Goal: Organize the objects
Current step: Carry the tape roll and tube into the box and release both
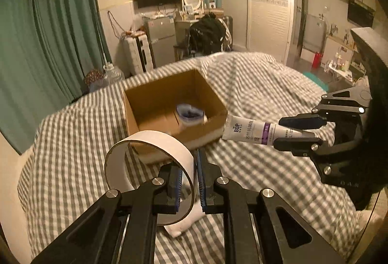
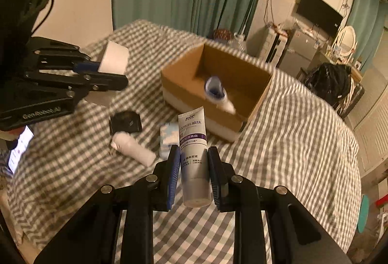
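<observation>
An open cardboard box [image 1: 155,96] [image 2: 254,84] sits on the checked bed with a blue-and-white rolled sock [image 1: 190,116] [image 2: 215,91] inside. My left gripper [image 1: 189,164] [image 2: 109,70] is shut on the wall of a white tape roll [image 1: 150,157] [image 2: 114,57], held above the bed in front of the box. My right gripper [image 2: 194,154] [image 1: 291,131] is shut on a white and purple toothpaste tube [image 2: 194,142] [image 1: 249,131], its flat end close to the box's near right corner.
On the checked bedspread [image 2: 291,142] lie a white rolled cloth [image 2: 132,146], a black square object [image 2: 125,122] and a small light-blue packet [image 2: 167,139]. A phone [image 2: 19,148] shows at the left edge. Teal curtains, a fridge and a wardrobe stand beyond the bed.
</observation>
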The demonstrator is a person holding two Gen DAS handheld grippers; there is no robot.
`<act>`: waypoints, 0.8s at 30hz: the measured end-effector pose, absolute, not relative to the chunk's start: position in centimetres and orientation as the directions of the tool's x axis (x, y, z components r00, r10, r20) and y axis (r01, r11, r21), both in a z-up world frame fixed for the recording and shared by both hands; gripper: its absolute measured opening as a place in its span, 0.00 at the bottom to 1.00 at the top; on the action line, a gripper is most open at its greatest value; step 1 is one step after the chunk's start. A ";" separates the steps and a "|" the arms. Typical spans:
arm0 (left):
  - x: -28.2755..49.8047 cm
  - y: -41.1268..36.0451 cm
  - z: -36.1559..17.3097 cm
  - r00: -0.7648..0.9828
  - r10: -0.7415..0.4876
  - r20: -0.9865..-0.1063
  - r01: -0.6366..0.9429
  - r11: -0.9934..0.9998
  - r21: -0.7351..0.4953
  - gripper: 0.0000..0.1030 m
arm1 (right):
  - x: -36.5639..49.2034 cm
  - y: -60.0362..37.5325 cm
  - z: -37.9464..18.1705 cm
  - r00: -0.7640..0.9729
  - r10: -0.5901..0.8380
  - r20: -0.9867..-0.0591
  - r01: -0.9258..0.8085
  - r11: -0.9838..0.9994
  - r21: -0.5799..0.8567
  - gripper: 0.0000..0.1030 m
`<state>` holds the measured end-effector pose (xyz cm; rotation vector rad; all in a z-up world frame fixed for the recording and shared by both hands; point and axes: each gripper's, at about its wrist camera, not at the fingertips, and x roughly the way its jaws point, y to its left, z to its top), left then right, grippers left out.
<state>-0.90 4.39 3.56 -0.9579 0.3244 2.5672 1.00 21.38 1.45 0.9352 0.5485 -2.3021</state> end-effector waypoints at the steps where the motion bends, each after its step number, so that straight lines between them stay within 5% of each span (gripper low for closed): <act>1: -1.3 4.4 4.1 -0.700 0.271 -0.661 -0.425 -0.901 0.080 0.11 | 1.0 21.3 2.1 -0.591 -0.370 -0.717 0.652 -0.743 -0.154 0.23; 13: -10.9 5.3 6.8 -0.727 0.248 -0.640 -0.387 -0.918 0.083 0.11 | -5.5 18.5 7.6 -0.663 -0.435 -0.610 0.627 -0.768 -0.133 0.23; 24: -21.3 5.9 0.5 -0.668 0.202 -0.717 -0.366 -0.927 0.080 0.11 | -16.5 16.7 3.6 -0.638 -0.432 -0.637 0.584 -0.811 -0.036 0.22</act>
